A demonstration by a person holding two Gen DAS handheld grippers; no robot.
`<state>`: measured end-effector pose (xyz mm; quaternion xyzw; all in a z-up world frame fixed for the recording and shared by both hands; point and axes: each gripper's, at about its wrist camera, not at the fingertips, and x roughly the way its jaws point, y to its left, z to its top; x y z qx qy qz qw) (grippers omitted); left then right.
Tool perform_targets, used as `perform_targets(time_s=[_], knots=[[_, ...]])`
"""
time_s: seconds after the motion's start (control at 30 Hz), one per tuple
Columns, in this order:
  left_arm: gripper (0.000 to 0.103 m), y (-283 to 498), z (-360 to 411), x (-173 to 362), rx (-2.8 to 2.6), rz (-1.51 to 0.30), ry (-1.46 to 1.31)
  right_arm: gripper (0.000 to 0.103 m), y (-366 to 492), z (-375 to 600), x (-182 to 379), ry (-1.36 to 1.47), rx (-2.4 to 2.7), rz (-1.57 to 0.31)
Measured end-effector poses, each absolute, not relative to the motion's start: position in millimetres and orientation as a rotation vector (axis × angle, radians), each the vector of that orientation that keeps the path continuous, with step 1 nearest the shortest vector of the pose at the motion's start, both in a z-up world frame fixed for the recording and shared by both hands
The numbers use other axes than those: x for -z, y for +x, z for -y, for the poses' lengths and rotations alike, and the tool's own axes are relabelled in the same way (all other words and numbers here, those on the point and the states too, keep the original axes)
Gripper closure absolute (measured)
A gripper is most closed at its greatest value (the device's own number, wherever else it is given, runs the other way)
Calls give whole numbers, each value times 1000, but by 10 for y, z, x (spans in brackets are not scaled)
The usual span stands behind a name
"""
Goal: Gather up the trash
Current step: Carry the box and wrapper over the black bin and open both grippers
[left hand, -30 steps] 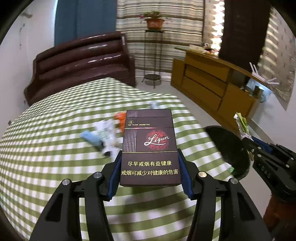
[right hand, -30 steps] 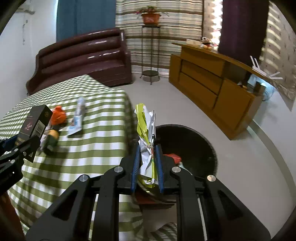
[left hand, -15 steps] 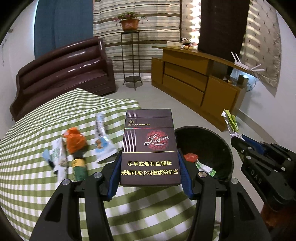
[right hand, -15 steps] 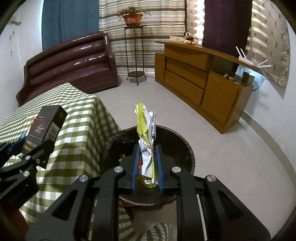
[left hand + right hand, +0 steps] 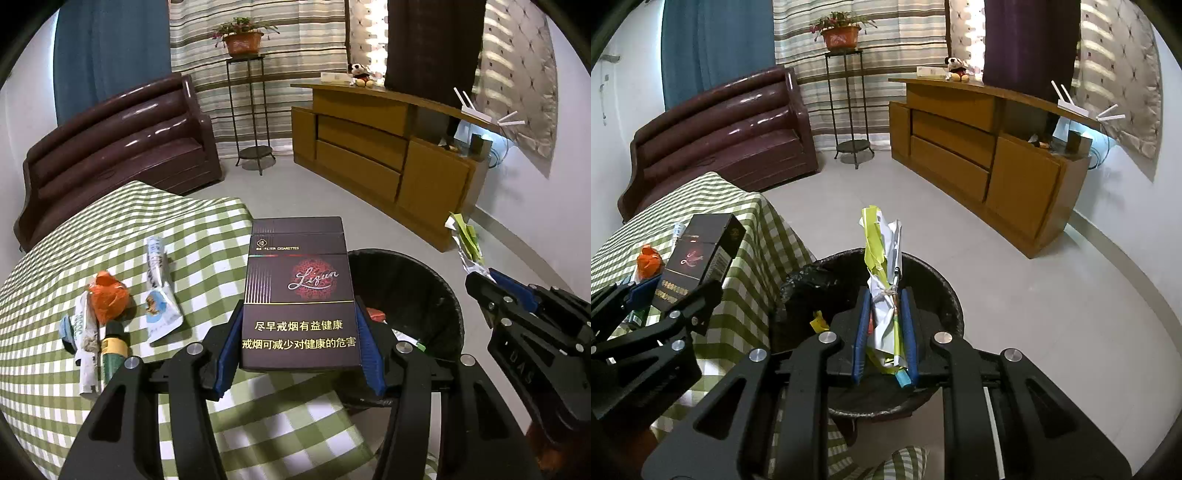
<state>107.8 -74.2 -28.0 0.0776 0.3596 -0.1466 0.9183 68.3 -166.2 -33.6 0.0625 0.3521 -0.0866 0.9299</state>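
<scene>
My left gripper [image 5: 299, 314] is shut on a dark cigarette pack [image 5: 299, 288], held upright near the table's right edge, just left of the black trash bin [image 5: 439, 291]. The pack also shows in the right wrist view [image 5: 701, 254]. My right gripper [image 5: 884, 299] is shut on a crumpled yellow and white wrapper [image 5: 882, 266], held over the bin [image 5: 938, 284]. The wrapper also shows in the left wrist view [image 5: 463, 240]. The bin holds some trash.
On the green checked tablecloth [image 5: 110, 229] lie an orange scrap [image 5: 109, 295], a white and blue packet [image 5: 157, 288], a small green bottle [image 5: 114, 347] and a paper wrapper [image 5: 83, 339]. A brown sofa [image 5: 118, 147], plant stand [image 5: 251, 122] and wooden sideboard [image 5: 380, 158] stand beyond.
Both grippers have swung right, away from the table's middle and toward the bin. The right gripper with the wrapper now hangs over the bin. Both grips are unchanged.
</scene>
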Motion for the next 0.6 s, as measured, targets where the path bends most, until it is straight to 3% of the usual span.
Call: perform_targets(time_s=[0.6], knots=[[49,1207,915,385,304,-762,184,86,783,1805,493,160,189,-747]])
